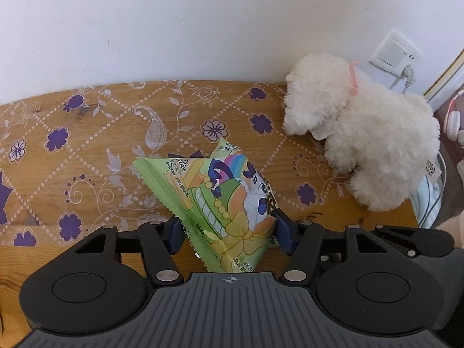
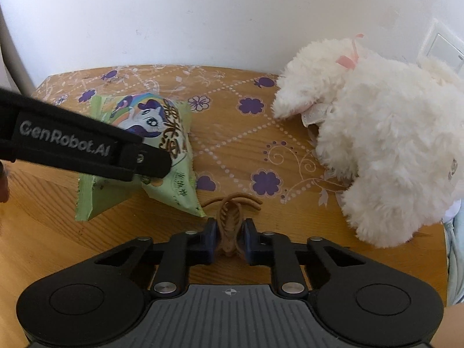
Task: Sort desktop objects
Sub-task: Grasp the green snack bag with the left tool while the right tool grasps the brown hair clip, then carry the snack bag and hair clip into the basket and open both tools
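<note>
A green snack bag (image 1: 223, 200) with a cartoon pony print sits between the blue pads of my left gripper (image 1: 229, 232), which is shut on it over the wooden table (image 1: 87, 133). The bag also shows in the right wrist view (image 2: 162, 133), with the left gripper's black body (image 2: 87, 145) across it. My right gripper (image 2: 230, 242) is shut on a brown hair claw clip (image 2: 232, 217) low over the table. A white plush dog (image 2: 377, 133) with a pink ribbon sits at the right, also in the left wrist view (image 1: 362, 133).
The table has a clear floral cover (image 2: 246, 133) and stands against a white wall (image 1: 203, 23). A wall switch with a plugged-in cable (image 1: 397, 55) is behind the dog. White headphones (image 1: 455, 119) and light cloth (image 1: 429, 197) lie past the table's right edge.
</note>
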`<move>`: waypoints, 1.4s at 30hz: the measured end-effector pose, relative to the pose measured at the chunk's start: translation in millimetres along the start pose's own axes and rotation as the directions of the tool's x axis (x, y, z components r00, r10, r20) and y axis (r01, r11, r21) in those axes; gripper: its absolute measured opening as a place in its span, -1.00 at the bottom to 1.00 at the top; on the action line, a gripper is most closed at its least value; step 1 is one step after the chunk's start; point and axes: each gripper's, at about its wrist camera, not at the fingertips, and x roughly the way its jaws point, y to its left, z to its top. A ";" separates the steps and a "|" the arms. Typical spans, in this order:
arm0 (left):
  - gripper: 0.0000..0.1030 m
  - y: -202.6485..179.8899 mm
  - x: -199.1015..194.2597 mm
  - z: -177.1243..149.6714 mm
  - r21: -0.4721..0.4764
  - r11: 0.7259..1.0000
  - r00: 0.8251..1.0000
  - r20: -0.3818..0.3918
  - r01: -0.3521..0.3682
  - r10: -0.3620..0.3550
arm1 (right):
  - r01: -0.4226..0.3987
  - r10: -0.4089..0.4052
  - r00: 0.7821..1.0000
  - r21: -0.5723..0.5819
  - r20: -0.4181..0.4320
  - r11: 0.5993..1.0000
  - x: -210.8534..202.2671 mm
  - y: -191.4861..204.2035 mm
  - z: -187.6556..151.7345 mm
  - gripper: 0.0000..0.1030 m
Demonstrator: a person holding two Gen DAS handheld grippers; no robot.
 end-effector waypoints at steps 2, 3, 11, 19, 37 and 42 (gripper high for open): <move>0.12 0.3 -1.4 -0.4 0.010 1.000 1.000 0.001 0.001 -0.001 | 0.001 -0.001 1.000 0.011 -0.010 1.000 -1.7 -0.5 -0.9 -0.67; 0.10 1.3 -2.9 -0.8 0.011 1.000 1.000 0.004 0.005 -0.005 | 0.002 -0.002 1.000 0.017 -0.015 1.000 -2.8 -0.4 -1.4 -0.66; 0.09 2.0 -19.7 -7.0 0.046 0.999 1.000 0.022 0.014 -0.015 | -0.026 0.027 1.000 0.053 -0.010 0.998 -35.9 5.9 -13.9 -0.66; 0.09 -5.7 -46.4 -13.0 0.086 0.996 0.999 0.051 0.001 -0.005 | -0.012 0.011 1.000 0.047 0.022 0.999 -74.7 13.6 -14.1 -0.66; 0.10 -110.4 -138.9 -16.2 0.282 0.959 0.985 0.161 0.021 -0.069 | 0.050 -0.077 0.980 0.148 0.184 0.988 -195.2 -42.3 -39.7 -0.66; 0.10 -164.6 -152.6 -27.8 0.353 0.934 0.979 0.164 0.053 -0.118 | 0.049 -0.096 0.973 0.221 0.210 0.974 -238.8 -74.9 -66.9 -0.66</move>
